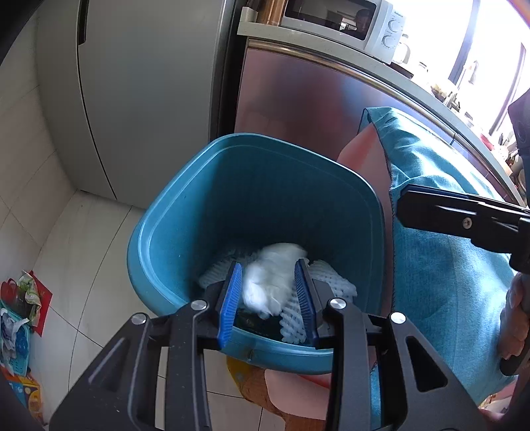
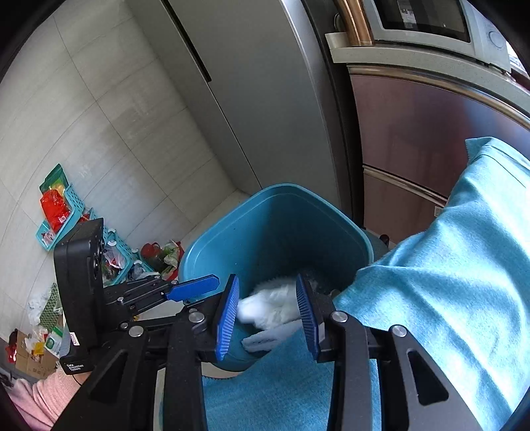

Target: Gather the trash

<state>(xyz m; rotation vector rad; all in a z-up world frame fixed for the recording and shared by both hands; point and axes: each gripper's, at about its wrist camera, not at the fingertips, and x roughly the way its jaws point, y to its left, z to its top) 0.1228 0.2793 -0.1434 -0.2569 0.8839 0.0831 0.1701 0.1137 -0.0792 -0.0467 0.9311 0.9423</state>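
Observation:
A blue trash bin [image 1: 185,212] stands on the floor beside a table draped in a blue cloth [image 1: 440,252]. A blurred white crumpled tissue [image 1: 271,281] is in the air inside the bin, above white foam netting [image 1: 334,285]. My left gripper [image 1: 270,298] is open over the bin's near rim, with the tissue seen between its jaws but not gripped. My right gripper [image 2: 268,311] is open over the bin [image 2: 265,232] and the cloth edge [image 2: 447,265]; the tissue [image 2: 271,306] shows between its blue pads. The left gripper [image 2: 195,288] shows in the right wrist view, and the right gripper's finger [image 1: 440,212] in the left.
A grey fridge [image 1: 139,99] stands behind the bin, with a cabinet and microwave [image 1: 347,23] to its right. Blue baskets and loose wrappers [image 2: 66,215] lie on the tiled floor at left. More clutter [image 1: 20,308] lies at the left edge of the floor.

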